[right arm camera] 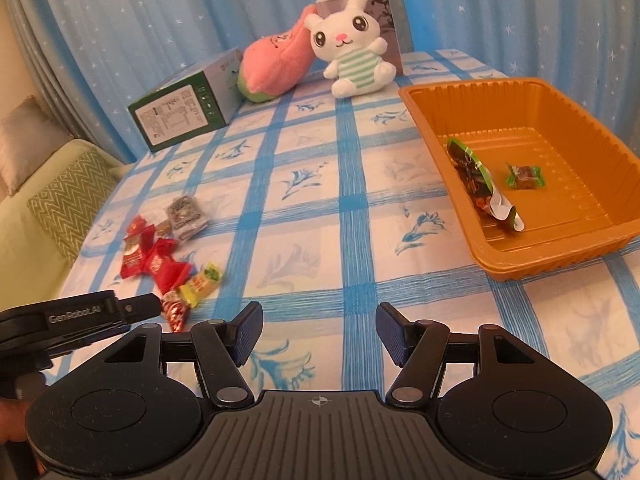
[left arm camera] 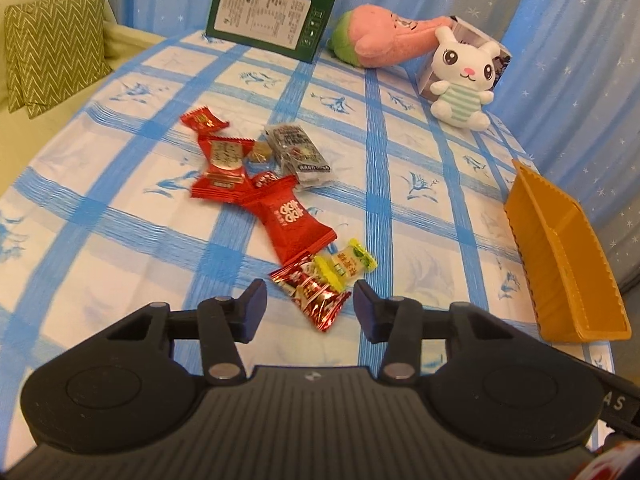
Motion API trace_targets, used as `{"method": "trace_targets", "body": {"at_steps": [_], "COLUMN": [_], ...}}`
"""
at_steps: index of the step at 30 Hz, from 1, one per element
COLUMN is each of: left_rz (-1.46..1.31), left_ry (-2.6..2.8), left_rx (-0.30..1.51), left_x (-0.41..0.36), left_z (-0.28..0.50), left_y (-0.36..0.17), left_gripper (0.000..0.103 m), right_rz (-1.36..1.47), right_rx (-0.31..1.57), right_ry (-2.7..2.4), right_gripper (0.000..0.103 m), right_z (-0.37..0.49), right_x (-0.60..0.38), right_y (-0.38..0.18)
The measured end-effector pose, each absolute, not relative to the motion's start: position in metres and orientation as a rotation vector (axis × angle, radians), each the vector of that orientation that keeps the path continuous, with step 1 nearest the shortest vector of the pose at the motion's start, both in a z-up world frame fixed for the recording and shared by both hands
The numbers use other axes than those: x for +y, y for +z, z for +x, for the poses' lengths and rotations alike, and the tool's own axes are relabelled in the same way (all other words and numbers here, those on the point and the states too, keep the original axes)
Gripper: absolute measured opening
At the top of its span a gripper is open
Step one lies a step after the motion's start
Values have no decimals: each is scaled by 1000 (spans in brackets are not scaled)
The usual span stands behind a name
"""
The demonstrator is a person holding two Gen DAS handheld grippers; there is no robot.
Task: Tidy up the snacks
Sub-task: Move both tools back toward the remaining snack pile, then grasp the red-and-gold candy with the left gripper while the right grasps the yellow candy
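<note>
picking is in hand: the left claw [left arm camera: 310, 304] hangs open just short of the shiny red snack [left arm camera: 310, 294], which lies well apart from the orange tray [right arm camera: 472, 236]. next, close on it. the right claw [right arm camera: 320, 330] is open, empty.

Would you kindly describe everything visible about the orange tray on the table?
The orange tray is a shallow rectangular tub of thin, glossy plastic with ribbed walls and a rolled rim. It sits flat on the blue checked tablecloth, to the right of the loose snacks. Inside lie a torn green packet and a small green-ended candy. Neither gripper touches it.
</note>
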State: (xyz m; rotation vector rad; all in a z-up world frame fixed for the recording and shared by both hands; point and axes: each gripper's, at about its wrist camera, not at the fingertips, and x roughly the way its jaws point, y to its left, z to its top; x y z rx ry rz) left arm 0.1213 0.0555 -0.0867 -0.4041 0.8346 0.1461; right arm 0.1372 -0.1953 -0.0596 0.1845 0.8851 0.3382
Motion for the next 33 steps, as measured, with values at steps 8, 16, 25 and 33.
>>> {"method": "trace_targets", "body": {"at_steps": [8, 16, 25, 33], "left_rz": [-334, -212, -205, -236], "left_ry": [165, 140, 112, 137], "left_rx": [849, 871, 864, 845], "left_x": [49, 52, 79, 100], "left_z": [142, 140, 134, 129], "left_y": [-108, -109, -95, -92], "left_gripper": [38, 20, 17, 17], "right_rz": [184, 165, 131, 136], "right_rx": [907, 912, 885, 867], "right_ry": [334, 358, 474, 591], "right_gripper": [63, 63, 63, 61], "right_z": [150, 155, 157, 164], "right_x": [-192, -180, -149, -104], "right_y": [-72, -79, -83, -94]}}
